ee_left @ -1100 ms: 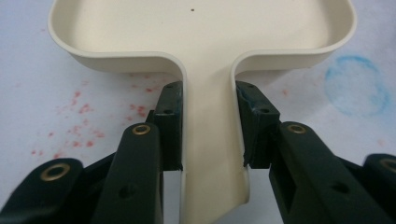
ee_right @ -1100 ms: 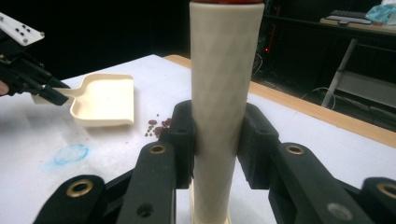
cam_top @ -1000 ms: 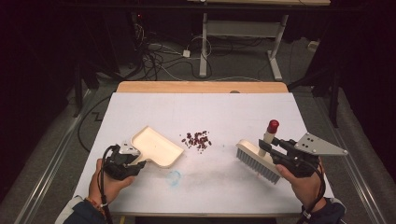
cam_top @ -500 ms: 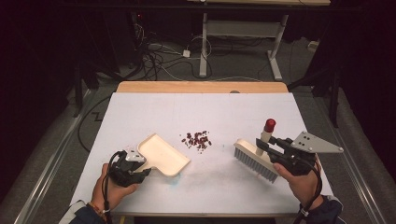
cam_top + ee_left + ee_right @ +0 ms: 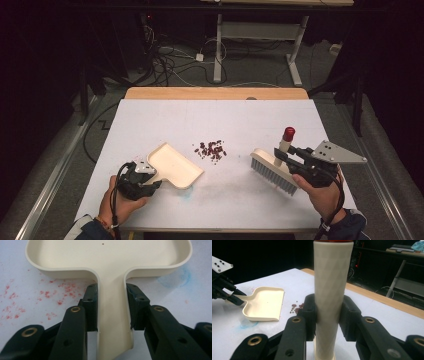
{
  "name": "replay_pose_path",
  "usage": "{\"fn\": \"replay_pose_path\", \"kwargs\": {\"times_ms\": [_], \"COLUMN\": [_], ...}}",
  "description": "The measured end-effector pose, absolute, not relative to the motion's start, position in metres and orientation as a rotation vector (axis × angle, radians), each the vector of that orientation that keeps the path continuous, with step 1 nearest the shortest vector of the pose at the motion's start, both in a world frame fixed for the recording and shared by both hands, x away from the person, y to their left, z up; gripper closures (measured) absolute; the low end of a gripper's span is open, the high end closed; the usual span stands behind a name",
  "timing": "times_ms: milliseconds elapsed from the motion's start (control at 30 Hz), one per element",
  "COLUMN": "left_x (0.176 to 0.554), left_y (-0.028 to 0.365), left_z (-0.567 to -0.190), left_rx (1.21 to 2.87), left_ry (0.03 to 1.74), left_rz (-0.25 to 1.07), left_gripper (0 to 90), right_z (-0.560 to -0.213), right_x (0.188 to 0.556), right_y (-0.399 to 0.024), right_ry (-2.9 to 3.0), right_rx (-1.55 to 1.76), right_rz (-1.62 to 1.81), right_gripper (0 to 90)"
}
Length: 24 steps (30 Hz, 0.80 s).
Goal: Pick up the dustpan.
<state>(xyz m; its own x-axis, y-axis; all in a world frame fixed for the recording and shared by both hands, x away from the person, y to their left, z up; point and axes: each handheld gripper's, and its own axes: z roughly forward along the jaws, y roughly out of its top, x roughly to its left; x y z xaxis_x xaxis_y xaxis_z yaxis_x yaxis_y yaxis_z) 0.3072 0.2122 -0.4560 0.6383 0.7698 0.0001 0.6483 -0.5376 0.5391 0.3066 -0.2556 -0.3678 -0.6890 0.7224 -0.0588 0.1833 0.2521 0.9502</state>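
A cream dustpan (image 5: 175, 165) lies on the white table, its handle (image 5: 111, 322) clamped between the pads of my left gripper (image 5: 150, 175). A small heap of dark red bits (image 5: 211, 149) sits mid-table, to the right of the pan's mouth. My right gripper (image 5: 283, 156) is shut on the cream upright handle (image 5: 332, 295) of a brush (image 5: 272, 171) with a red cap (image 5: 289, 133); its bristles rest on the table right of the heap. In the right gripper view the dustpan (image 5: 264, 303) and the heap (image 5: 296, 307) lie beyond the handle.
The white table (image 5: 220, 117) ends in a wooden strip (image 5: 215, 93) at the far edge. A faint blue smear (image 5: 178, 277) and red stains (image 5: 37, 295) mark the surface near the pan. Cables and desk legs (image 5: 218, 45) stand on the floor beyond.
My left gripper has slid the dustpan right and slightly nearer, toward the heap. The brush and my right gripper have stayed put.
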Motion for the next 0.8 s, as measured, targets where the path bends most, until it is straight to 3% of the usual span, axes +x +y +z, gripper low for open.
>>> {"fn": "replay_pose_path", "kwargs": {"times_ms": [533, 800], "left_x": [0.309, 0.31], "left_y": [0.211, 0.211], "left_z": [-0.46, -0.461], "left_rx": [2.366, 2.368], "left_ry": [1.114, 1.106], "left_rz": [0.309, 0.298], "left_gripper": [64.1, 64.2], "right_z": [-0.364, -0.369], "right_x": [0.336, 0.384], "right_y": [-0.238, -0.21], "right_ry": [2.004, 1.969], "right_rx": [0.814, 0.829], "right_rz": [1.451, 1.421], "right_gripper": [70.2, 70.2]}}
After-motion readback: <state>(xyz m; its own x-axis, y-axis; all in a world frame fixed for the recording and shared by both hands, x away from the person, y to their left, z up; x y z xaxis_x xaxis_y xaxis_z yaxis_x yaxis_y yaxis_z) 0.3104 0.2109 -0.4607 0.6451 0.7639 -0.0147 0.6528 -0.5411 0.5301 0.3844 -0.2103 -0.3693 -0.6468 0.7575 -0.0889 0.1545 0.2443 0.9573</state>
